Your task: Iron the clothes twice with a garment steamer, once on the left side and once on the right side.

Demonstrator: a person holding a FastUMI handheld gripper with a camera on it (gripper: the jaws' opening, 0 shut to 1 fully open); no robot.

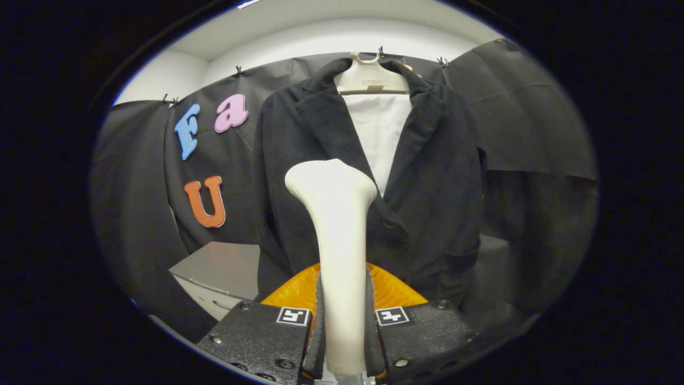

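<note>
Tongs (343,326) pinch the garment steamer (336,235), its head before the jacket (427,176).

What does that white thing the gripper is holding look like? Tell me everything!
The smooth cream-white plastic garment steamer stands upright, clamped between the gripper's two fingers. Its long handle widens at the top into a rounded, slightly tilted head. It sits just in front of the dark jacket on a hanger; whether it touches the cloth, I cannot tell.
</note>
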